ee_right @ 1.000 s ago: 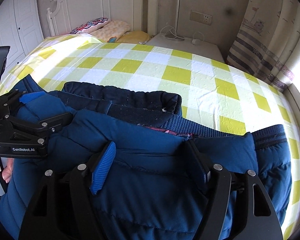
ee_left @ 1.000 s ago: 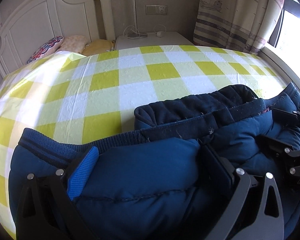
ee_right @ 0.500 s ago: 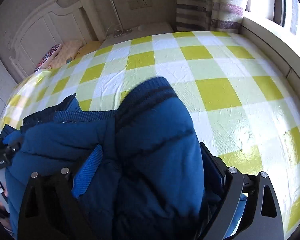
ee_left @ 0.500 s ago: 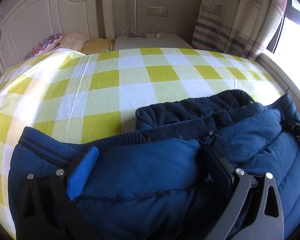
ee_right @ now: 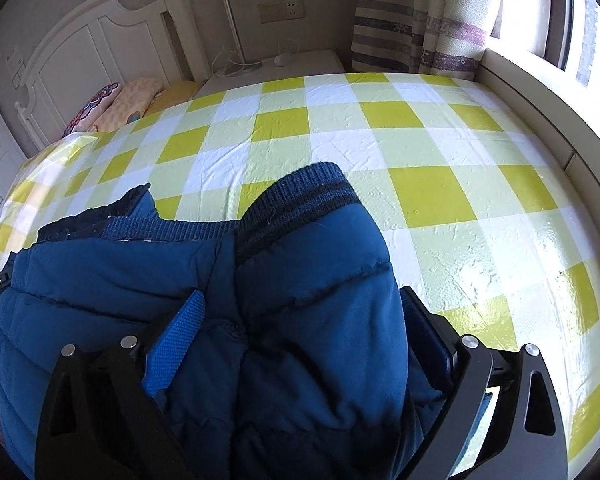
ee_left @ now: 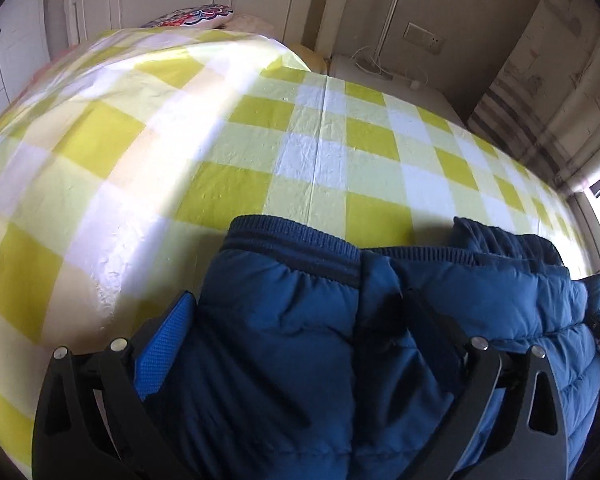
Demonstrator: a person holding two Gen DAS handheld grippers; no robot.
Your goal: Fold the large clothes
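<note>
While each pair of jaws pinches a thick bunch of quilted cloth, the left gripper [ee_left: 300,344] and the right gripper [ee_right: 300,340] both carry the navy puffer jacket [ee_right: 300,280] above the near part of the bed, with its ribbed hem [ee_left: 292,236] bunched and pointing toward the headboard [ee_right: 100,40]. Padded, slippery shell fabric of this kind is likely to creep out from between the blue pads [ee_left: 164,344], so a quick swing could shed one side and spoil the fold. Because the bulk fills both wrist views, the lower layers are hidden, and a sleeve could tuck under unseen. Beyond the jacket, the yellow checked sheet [ee_right: 420,152] looks glossy and smooth, so the bundle may slide on landing instead of staying squared. Farther off, the pillows [ee_right: 112,108] and the nightstand [ee_right: 280,68] stand well apart and seem to pose no risk.
</note>
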